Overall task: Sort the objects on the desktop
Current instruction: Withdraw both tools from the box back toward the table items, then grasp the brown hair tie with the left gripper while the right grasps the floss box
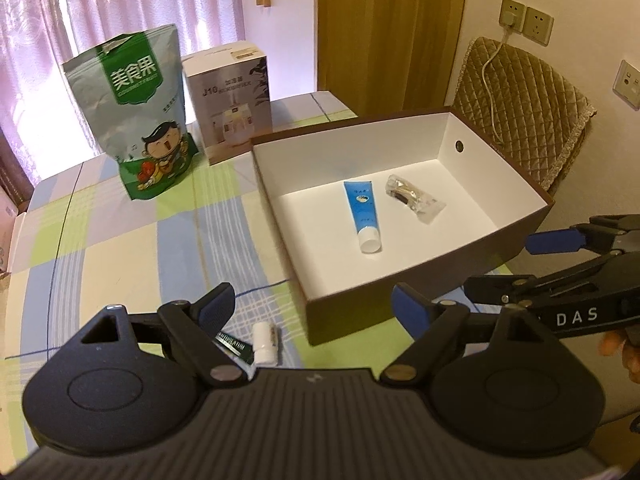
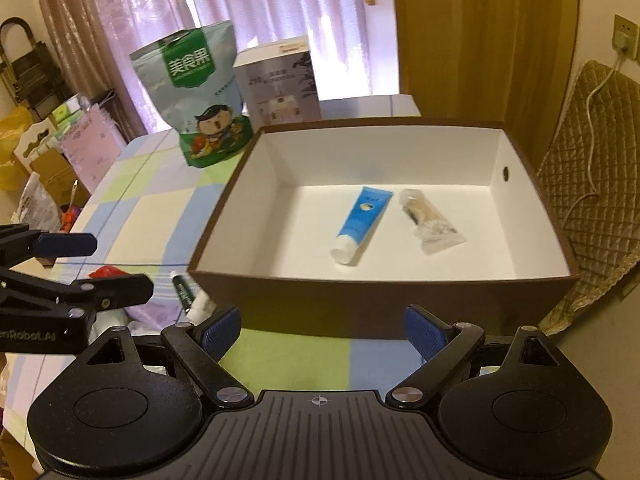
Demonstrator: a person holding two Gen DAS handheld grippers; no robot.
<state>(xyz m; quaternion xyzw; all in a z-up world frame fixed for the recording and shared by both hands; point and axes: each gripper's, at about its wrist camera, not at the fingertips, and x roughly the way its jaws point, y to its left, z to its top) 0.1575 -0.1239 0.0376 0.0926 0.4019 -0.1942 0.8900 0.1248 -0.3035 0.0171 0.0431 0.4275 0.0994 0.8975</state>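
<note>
Brown outside and white inside, the box (image 2: 384,304) fills the middle of your right wrist view, with a blue tube (image 2: 362,220) and a clear packet (image 2: 430,220) side by side on its floor. Both your left gripper (image 1: 316,308) and right gripper (image 2: 322,330) have fingers spread apart, holding nothing. A small green tube (image 1: 256,344) lies on the checked cloth (image 1: 120,248) at lower centre of the left view, just beside the box.

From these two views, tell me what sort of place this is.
Most likely a room in a home, at a dining or living room table. A checked tablecloth covers the table, sheer pink curtains hang behind it, and a quilted cover drapes a chair by the wall sockets.
</note>
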